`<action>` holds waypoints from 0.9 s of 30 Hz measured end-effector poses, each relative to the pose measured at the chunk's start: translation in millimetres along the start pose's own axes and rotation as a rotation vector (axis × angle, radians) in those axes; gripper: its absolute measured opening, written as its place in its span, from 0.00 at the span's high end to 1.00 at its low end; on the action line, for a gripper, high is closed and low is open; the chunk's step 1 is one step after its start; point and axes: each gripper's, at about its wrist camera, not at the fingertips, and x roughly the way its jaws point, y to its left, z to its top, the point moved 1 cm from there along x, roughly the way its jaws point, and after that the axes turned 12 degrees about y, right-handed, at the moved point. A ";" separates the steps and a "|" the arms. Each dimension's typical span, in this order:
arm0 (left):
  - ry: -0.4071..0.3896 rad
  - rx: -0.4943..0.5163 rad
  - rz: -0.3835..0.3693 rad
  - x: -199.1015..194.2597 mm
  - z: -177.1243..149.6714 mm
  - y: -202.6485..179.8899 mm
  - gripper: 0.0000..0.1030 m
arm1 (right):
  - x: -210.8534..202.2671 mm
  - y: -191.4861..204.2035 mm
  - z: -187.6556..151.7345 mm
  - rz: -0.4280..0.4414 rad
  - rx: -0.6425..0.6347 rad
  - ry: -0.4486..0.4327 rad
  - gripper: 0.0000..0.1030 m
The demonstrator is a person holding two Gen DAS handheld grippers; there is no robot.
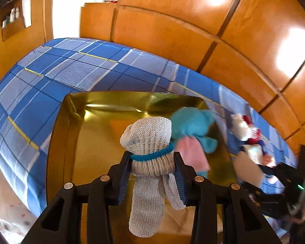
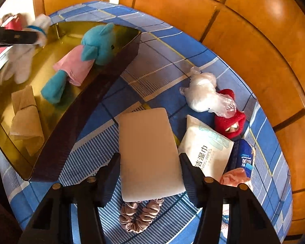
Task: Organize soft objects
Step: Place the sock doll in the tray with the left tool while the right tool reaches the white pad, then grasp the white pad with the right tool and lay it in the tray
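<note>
Left wrist view: the left gripper [image 1: 152, 172] clenches one grey knitted sock [image 1: 147, 142] above the gold tray [image 2: 57, 109], which holds one teal plush [image 2: 97, 42]. The right gripper [image 2: 150, 162] straddles one white pad [image 2: 148, 154], grip uncertain; one packet [image 2: 205, 148] reads "WIPES".

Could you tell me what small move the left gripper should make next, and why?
Probably lower a little and open. The left gripper is shut on the knitted sock above the gold tray, where the blue plush toy already lies, so releasing there should drop the sock inside.
</note>
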 end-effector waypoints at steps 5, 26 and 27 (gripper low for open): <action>0.035 0.011 0.057 23.7 23.3 2.7 0.58 | -4.7 -4.3 -5.9 0.018 0.053 -0.026 0.44; -0.096 -0.016 0.136 3.7 26.7 -9.6 0.23 | -24.3 -29.5 -22.7 0.083 0.259 -0.131 0.44; -0.118 -0.012 0.156 -4.9 18.9 -10.9 0.23 | -26.6 -29.6 -22.5 0.096 0.265 -0.137 0.44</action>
